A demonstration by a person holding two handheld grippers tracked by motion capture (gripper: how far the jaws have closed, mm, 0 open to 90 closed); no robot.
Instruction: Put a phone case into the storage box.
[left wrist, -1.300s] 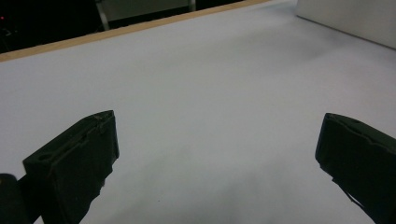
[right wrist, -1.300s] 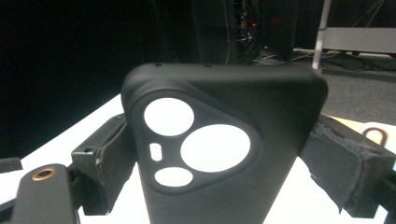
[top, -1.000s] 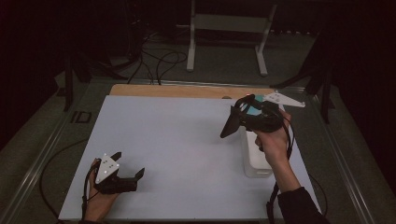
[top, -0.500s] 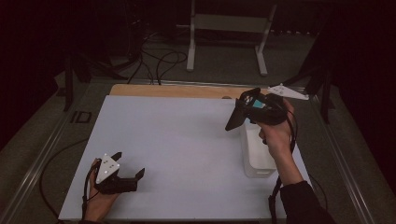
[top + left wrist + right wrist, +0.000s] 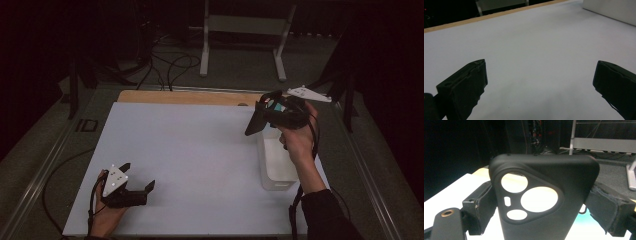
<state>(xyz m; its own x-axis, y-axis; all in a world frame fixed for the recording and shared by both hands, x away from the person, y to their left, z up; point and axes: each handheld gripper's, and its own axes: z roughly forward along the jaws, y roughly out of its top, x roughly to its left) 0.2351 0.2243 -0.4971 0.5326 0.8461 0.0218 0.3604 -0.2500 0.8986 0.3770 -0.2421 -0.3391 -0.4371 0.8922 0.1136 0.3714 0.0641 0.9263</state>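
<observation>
A black phone case [image 5: 544, 200] with round camera cut-outs is clamped between the jaws of my right gripper [image 5: 541, 205]. In the high view that right gripper [image 5: 265, 117] hangs above the far end of a white plastic bin [image 5: 277, 172] at the table's right, the case [image 5: 254, 122] slanting down to the left. My left gripper [image 5: 137, 182] rests low on the white table top [image 5: 190, 145] near the front left corner. Its jaws stand wide open in the left gripper view [image 5: 539, 87] with bare table between them.
A wooden strip [image 5: 185, 96] runs along the table's far edge. A white metal stand [image 5: 240, 30] and cables lie on the floor beyond. The bin's corner [image 5: 611, 10] shows at the top right of the left gripper view.
My right gripper with the phone case has drifted right and slightly farther away above the bin. The left gripper has stayed put.
</observation>
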